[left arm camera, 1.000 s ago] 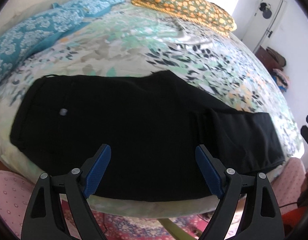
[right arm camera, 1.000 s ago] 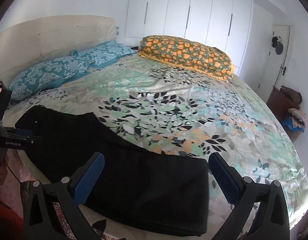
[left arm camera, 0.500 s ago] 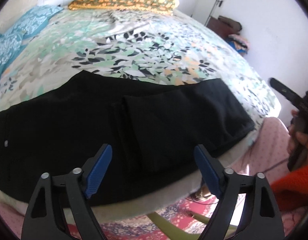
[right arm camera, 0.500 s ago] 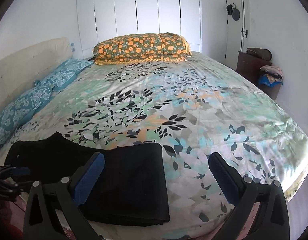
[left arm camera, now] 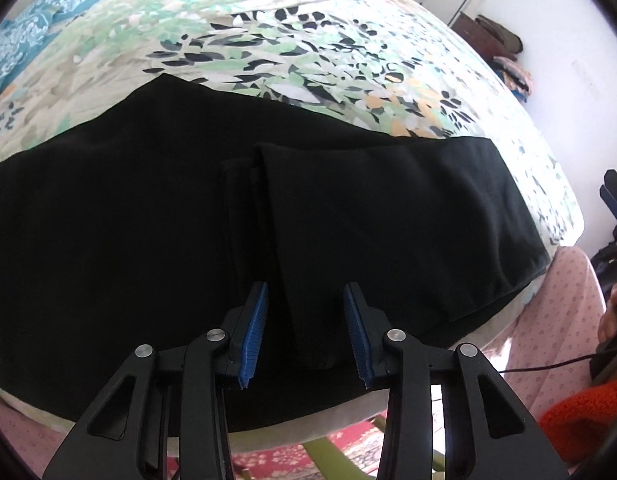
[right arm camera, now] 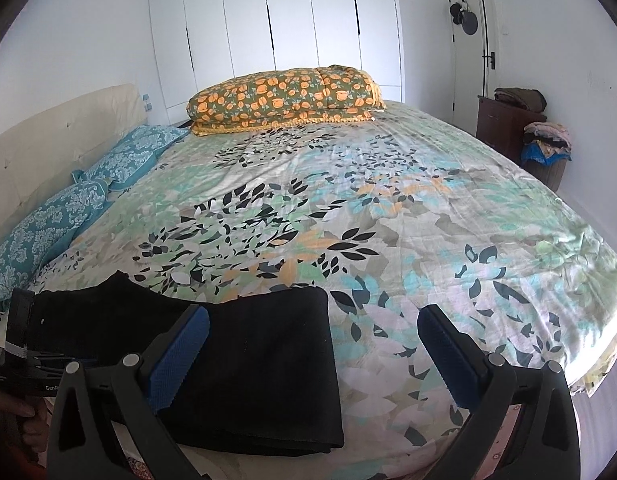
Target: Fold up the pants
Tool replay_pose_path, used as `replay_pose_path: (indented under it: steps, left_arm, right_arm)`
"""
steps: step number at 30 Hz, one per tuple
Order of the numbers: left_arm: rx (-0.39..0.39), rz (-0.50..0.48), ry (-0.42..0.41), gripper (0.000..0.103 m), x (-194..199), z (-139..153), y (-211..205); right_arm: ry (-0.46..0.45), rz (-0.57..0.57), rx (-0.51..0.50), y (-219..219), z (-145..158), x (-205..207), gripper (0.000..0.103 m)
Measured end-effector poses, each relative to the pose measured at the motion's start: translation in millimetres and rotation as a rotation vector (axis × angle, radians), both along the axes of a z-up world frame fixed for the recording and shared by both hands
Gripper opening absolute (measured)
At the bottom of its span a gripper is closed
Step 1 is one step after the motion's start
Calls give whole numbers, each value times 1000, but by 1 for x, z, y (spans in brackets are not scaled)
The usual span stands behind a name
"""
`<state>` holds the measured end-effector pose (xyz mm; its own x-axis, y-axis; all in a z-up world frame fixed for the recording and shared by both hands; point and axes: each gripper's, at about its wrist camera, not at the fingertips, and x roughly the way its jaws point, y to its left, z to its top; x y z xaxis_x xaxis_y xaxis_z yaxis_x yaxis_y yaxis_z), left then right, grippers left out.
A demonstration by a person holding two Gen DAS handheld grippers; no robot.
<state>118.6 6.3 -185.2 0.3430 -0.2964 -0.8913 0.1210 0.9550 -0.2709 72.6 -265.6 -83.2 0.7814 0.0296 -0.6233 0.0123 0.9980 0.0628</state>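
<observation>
At the bed's near edge, the left hand-held gripper (left arm camera: pixel 306 330) is closing, its blue pads either side of a folded edge of the black pants (left arm camera: pixel 148 220) but not yet pressing it. The right hand-held gripper (right arm camera: pixel 314 354) gapes wide, holding nothing, above the pants' folded end (right arm camera: pixel 268 364). Beyond spreads the leaf-print bed (right arm camera: pixel 388 216).

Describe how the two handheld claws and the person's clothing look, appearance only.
Left claw: black plastic frame with triangular cut-outs, silver rivets, and two ribbed blue pads. Right claw: the same black frame with textured blue pads. The left unit's body carries white lettering. A thin black cable runs near the person's orange knitted sleeve.
</observation>
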Motion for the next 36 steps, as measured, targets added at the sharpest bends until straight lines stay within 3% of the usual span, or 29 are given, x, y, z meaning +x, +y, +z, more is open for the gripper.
replay_pose_path:
  steps: [1,6,9,11,12,14,15,17,19,21,23,25,28,32,34,36]
  left_arm:
    - [1,0,-3,3,1,0,-1]
    - [-11,25,-38,2,-5,17,8]
    - [3,54,-26,2,-8,12,21]
    - [11,62,-3,3,-8,0,23]
    - [9,64,0,3,-8,-2,22]
    - [18,56,-9,3,-7,-1,20]
    - [23,51,-12,4,-7,0,20]
    - [14,51,-5,10,-7,0,22]
    - [-11,65,3,12,-8,0,27]
    - [-33,89,-12,28,-12,7,32]
    - [-32,116,-68,61,-18,17,39]
    - [-26,134,-123,70,-22,27,44]
    - [-10,150,-142,70,-21,30,51]
    - [-3,177,-118,70,-20,23,59]
    - [3,196,-120,70,-22,24,64]
    - [5,213,-128,71,-24,26,69]
  right_arm:
    - [-6,-12,12,-5,1,0,103]
    - [6,-129,68,-39,6,4,103]
    - [52,-23,154,-31,-3,11,103]
    - [167,116,189,-5,-22,24,103]
    - [282,199,202,15,-44,34,103]
    - [457,253,181,41,-85,43,103]
    - [532,241,123,50,-104,45,103]
    - [550,260,-4,64,-113,46,103]
    - [517,265,6,65,-97,47,103]
    - [456,247,52,60,-77,49,103]
    - [406,239,65,59,-61,56,103]
    - [399,231,59,63,-55,70,103]
    - [431,185,56,65,-70,94,103]
    - [594,98,-40,67,-119,114,103]
    - [549,96,-85,72,-113,107,103]
    - [504,101,-58,74,-93,97,103]
